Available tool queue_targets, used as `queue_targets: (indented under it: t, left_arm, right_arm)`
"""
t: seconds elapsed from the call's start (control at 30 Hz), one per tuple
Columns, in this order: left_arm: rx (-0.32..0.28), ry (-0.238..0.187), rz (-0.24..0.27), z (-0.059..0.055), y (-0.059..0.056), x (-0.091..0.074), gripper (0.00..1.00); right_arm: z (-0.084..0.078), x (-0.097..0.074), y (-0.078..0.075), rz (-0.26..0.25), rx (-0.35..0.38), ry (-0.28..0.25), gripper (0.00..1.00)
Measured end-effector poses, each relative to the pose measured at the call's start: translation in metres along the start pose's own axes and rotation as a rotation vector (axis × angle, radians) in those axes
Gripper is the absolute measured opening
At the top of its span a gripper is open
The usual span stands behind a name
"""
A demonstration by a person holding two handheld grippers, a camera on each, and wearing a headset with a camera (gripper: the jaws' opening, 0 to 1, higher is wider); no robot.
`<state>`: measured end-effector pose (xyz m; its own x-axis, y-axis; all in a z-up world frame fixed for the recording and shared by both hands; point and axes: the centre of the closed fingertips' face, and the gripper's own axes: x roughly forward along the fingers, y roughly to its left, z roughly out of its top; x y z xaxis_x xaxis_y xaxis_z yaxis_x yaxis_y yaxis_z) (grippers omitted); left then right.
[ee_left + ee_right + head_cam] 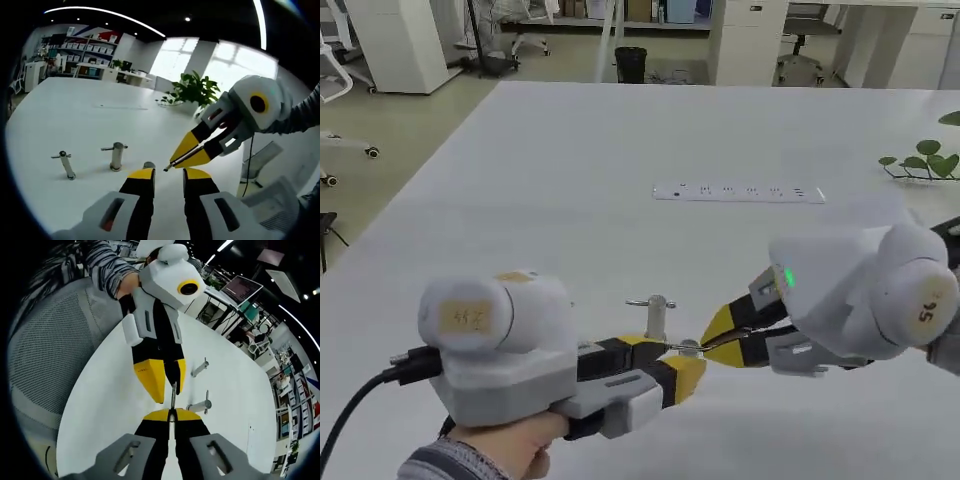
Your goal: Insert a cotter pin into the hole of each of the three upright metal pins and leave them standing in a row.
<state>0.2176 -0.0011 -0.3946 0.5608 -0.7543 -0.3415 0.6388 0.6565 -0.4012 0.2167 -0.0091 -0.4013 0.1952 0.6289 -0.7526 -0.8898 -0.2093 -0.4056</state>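
Apparently lining up the last insertion, the yellow-tipped right gripper point(174, 162), reaching in from two o'clock, pinches a thin wire cotter pin point(167, 168) aimed at the bare upright steel pin point(148, 164), which stands beside the parted yellow-tipped left gripper point(169, 172) on the white worktop point(75, 115).

Big open-plan office with a long white workbench point(620, 150) carrying a white power strip point(740, 192) and a leafy potted plant point(925, 160), beige floor point(400, 130), white cabinets point(395, 40), office chairs point(340, 90), a black bin point(631, 64), bright windows point(175, 57), cluttered shelves point(80, 50), and ceiling strip lights point(100, 12).
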Motion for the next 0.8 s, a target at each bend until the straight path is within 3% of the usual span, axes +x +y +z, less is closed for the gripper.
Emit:
queue_targets:
  t: [0.37, 0.67, 0.8]
  left_arm:
    - [-0.027, -0.023, -0.029, 0.002, -0.006, -0.003, 0.02]
    - [-0.031, -0.028, -0.043, 0.003, -0.009, -0.004, 0.0]
    - [0.047, -0.039, -0.059, 0.006, -0.012, -0.006, 0.0]
  right_arm:
    - [0.006, -0.003, 0.004, -0.001, -0.02, -0.009, 0.0]
    - [0.008, -0.004, 0.006, -0.001, -0.027, -0.003, 0.0]
    - [0.009, -0.006, 0.005, 0.002, 0.012, -0.013, 0.0]
